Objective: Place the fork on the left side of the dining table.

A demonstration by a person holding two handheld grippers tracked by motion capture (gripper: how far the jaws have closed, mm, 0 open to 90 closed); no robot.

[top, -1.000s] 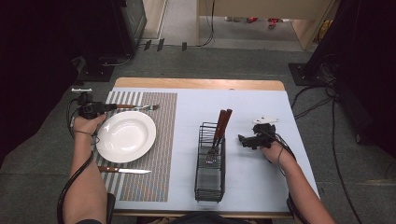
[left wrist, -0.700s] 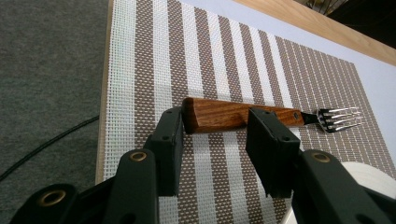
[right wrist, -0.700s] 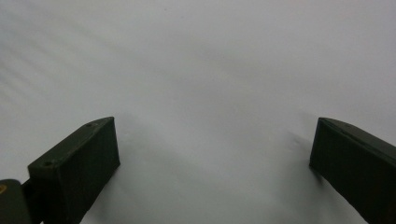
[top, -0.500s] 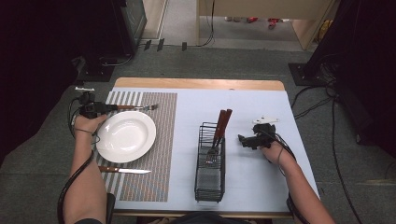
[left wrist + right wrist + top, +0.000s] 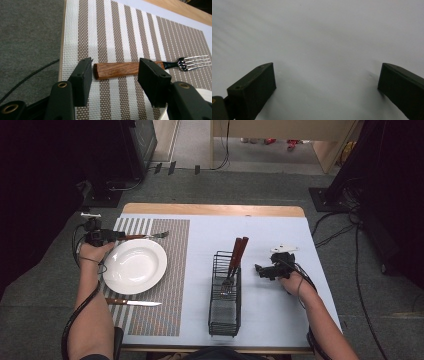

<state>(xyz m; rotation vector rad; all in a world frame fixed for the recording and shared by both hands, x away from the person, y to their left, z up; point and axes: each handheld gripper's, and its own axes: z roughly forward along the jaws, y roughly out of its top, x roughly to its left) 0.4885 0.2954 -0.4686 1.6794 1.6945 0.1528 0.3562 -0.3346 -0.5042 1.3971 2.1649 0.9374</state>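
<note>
Left gripper (image 5: 113,75), jaws released, straddles the fork (image 5: 150,68) at centre frame; its stiff, light wooden handle offers the surest hold

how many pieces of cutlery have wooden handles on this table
4: a fork on the placemat beyond the plate, a knife on its near side, and two handles standing in the wire caddy; more could be hidden there.

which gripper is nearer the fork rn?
Left. The left gripper has its open jaws straddling the fork handle on the striped placemat; the right gripper sits across the table, beyond the cutlery basket.
</note>
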